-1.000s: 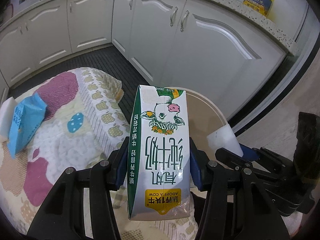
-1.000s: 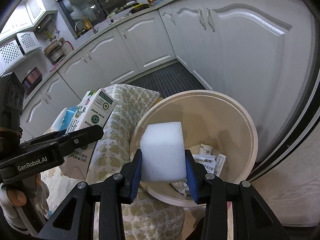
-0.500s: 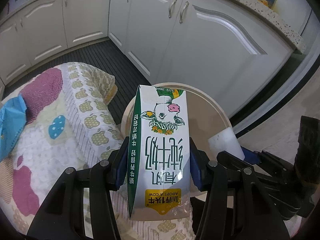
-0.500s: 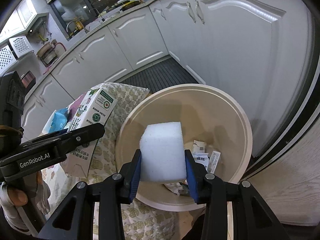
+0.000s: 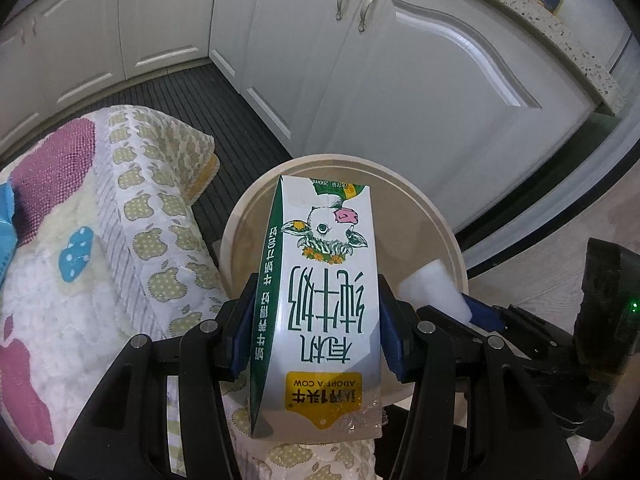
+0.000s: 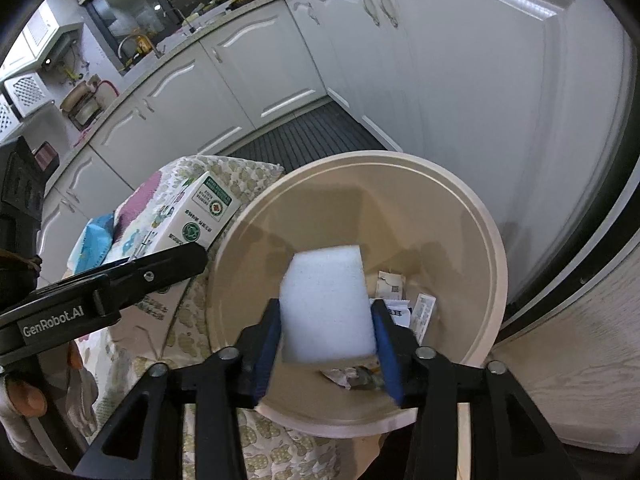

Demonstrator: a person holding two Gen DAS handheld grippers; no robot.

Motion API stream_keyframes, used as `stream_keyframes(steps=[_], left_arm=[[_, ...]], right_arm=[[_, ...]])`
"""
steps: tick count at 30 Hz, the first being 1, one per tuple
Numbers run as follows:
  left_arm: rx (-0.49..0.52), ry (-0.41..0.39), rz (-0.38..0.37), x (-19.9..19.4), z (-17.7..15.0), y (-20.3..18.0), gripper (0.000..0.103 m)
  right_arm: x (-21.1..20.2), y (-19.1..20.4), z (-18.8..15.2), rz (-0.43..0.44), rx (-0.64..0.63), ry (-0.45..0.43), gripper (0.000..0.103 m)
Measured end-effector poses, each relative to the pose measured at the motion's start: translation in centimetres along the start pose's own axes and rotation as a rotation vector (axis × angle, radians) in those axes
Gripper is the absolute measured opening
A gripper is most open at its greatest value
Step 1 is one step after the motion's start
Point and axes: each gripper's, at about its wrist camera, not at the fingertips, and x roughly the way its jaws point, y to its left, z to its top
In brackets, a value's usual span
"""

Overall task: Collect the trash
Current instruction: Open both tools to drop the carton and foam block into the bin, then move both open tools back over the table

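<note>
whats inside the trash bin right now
The beige trash bin holds a few white paper wrappers and crumpled scraps at the bottom. The white foam block, clamped in the right claw above the bin, covers whatever lies beneath it.

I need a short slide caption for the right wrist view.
Right tool holding a white foam block above the beige trash bin.

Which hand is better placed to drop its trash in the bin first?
Right. The right gripper holds the white foam block directly over the bin, while the milk carton hangs near the rim.
</note>
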Motion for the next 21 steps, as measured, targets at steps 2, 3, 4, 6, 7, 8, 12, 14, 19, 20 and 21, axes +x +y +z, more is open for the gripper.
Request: stream_keyframes(steps=[2, 3, 4, 6, 7, 8, 12, 14, 19, 20, 21], left_arm=[[-0.003, 0.006, -0.002, 0.3, 0.0, 0.0, 0.051], [-0.004, 0.009, -0.003, 0.3, 0.0, 0.0, 0.051], [-0.005, 0.010, -0.004, 0.4, 0.0, 0.0, 0.051], [-0.008, 0.012, -0.009, 0.4, -0.1, 0.0, 0.052], [-0.009, 0.012, -0.013, 0.5, -0.1, 0.0, 0.053], [-0.010, 0.013, -0.016, 0.5, -0.1, -0.1, 0.055], [-0.010, 0.008, -0.029, 0.3, -0.1, 0.0, 0.058], [-0.009, 0.004, -0.032, 0.1, -0.1, -0.1, 0.059], [-0.008, -0.006, -0.029, -0.6, -0.4, 0.2, 0.059], [-0.008, -0.008, -0.028, -0.8, -0.5, 0.3, 0.059], [-0.008, -0.010, -0.026, -0.9, -0.5, 0.3, 0.059]], right_arm=[[0.2, -0.2, -0.1, -0.002, 0.006, 0.007, 0.046], [0.3, -0.3, -0.1, -0.004, 0.007, 0.009, 0.046], [0.3, -0.4, -0.1, -0.009, 0.007, 0.012, 0.046], [0.4, -0.5, -0.1, -0.015, 0.013, 0.014, 0.048], [0.4, -0.4, 0.0, -0.016, 0.017, 0.015, 0.048], [0.5, -0.5, 0.0, -0.015, 0.021, 0.017, 0.048], [0.4, -0.6, -0.1, -0.015, 0.024, 0.021, 0.048], [0.4, -0.6, -0.2, -0.014, 0.023, 0.022, 0.048], [0.2, -0.4, -0.1, -0.014, 0.025, 0.015, 0.049], [0.1, -0.4, -0.1, -0.014, 0.024, 0.014, 0.049], [0.1, -0.3, -0.1, -0.014, 0.023, 0.013, 0.049]])
